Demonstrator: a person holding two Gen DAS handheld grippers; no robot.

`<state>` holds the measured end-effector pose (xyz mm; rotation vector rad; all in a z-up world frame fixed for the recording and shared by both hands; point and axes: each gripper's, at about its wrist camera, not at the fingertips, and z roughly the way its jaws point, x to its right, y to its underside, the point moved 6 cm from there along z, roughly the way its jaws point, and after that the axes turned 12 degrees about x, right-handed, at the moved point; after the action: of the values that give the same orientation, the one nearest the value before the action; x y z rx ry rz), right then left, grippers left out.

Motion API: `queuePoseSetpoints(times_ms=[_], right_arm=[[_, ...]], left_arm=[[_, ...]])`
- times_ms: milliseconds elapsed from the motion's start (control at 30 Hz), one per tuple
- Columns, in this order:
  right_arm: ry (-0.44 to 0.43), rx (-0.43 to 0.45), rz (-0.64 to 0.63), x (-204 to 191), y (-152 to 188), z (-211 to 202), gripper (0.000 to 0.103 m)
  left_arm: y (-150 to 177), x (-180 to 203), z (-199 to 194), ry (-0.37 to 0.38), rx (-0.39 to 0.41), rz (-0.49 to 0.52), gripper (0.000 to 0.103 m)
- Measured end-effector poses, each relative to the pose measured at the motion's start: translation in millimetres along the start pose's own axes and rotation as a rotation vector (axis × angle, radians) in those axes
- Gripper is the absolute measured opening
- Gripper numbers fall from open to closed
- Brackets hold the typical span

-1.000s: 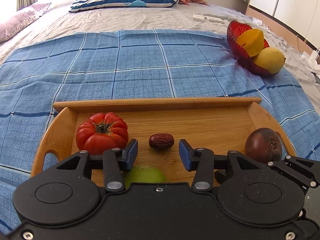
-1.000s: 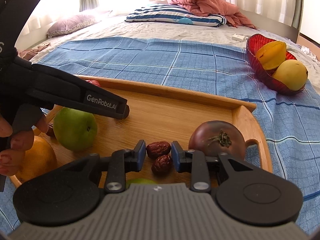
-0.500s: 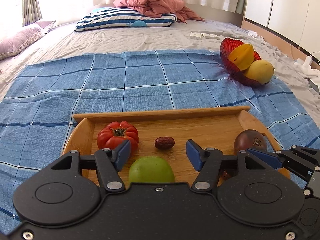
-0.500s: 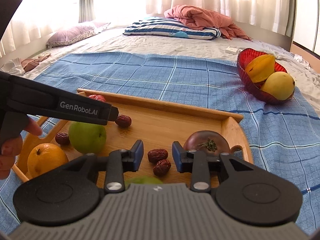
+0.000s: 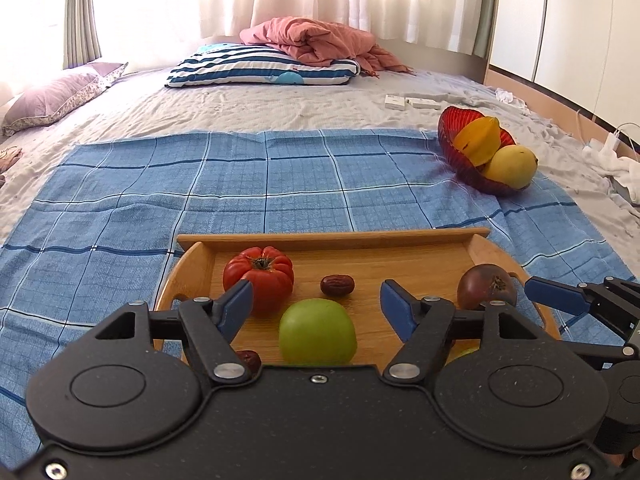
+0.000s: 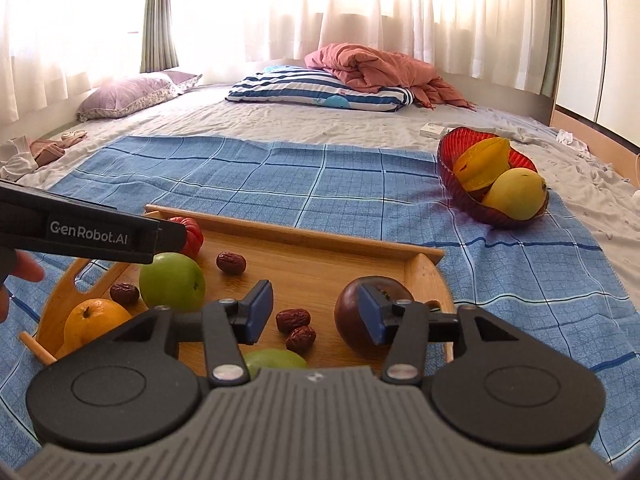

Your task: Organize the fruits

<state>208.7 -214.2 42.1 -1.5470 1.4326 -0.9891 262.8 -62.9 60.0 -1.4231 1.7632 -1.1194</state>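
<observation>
A wooden tray (image 5: 332,239) (image 6: 304,236) lies on a blue checked cloth. It holds a red tomato (image 5: 259,272), a green apple (image 5: 317,331) (image 6: 172,281), a dark purple tomato (image 5: 486,286) (image 6: 352,312), several dates (image 6: 296,326) and an orange (image 6: 94,316). My left gripper (image 5: 317,308) is open and empty above the green apple. My right gripper (image 6: 316,314) is open and empty above two dates, with the dark tomato at its right finger. A second green fruit (image 6: 276,360) peeks out under it.
A red glass bowl (image 5: 452,148) (image 6: 448,164) with a starfruit and a yellow mango stands on the cloth's far right corner. Pillows and a pink blanket lie at the head of the bed. Small white boxes (image 5: 412,102) lie behind the bowl.
Both grippers have drawn back and risen from the tray, and both have opened wider. The fruits have not moved.
</observation>
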Motion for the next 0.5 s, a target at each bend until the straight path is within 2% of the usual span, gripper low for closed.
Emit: queuePoseSetpoints(times_ms=[500], right_arm=[[0.034,0.079,0.002,-5.5,3.1,-31.5,0.082]], left_arm=[[20.6,-3.6,-42.1,-0.026,0.086,-0.012,0.072]])
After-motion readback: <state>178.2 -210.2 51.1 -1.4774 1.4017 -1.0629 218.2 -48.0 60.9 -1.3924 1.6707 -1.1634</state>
